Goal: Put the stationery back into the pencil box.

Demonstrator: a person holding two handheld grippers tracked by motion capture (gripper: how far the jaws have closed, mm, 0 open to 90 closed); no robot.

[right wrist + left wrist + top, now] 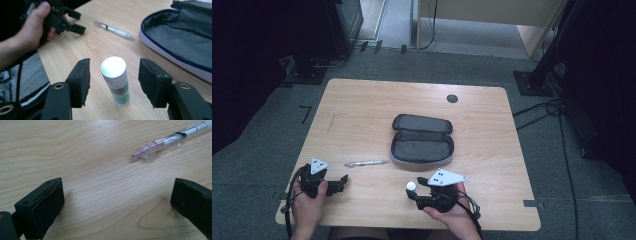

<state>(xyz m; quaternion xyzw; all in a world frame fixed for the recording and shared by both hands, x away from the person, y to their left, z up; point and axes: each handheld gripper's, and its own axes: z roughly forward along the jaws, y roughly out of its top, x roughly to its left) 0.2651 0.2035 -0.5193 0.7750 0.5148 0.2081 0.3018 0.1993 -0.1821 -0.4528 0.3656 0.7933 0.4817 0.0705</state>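
Observation:
A white glue stick [411, 186] with a green label stands upright near the table's front edge. My right gripper [414, 189] is open around it: in the right gripper view the glue stick [115, 80] stands between the two pads with a gap on each side of my right gripper [114, 75]. A clear pen [366, 163] lies left of the open grey pencil case [422, 140]. My left gripper [343, 183] rests open at the front left. In the left gripper view the pen [165, 142] lies beyond my left gripper [117, 195], apart from it.
The wooden table [362, 110] has a round cable hole [452, 98] at the back. The pencil case [180, 37] lies open with a blue zip edge, right of the glue stick. The other hand with the left gripper [75, 21] shows beyond the pen [113, 30].

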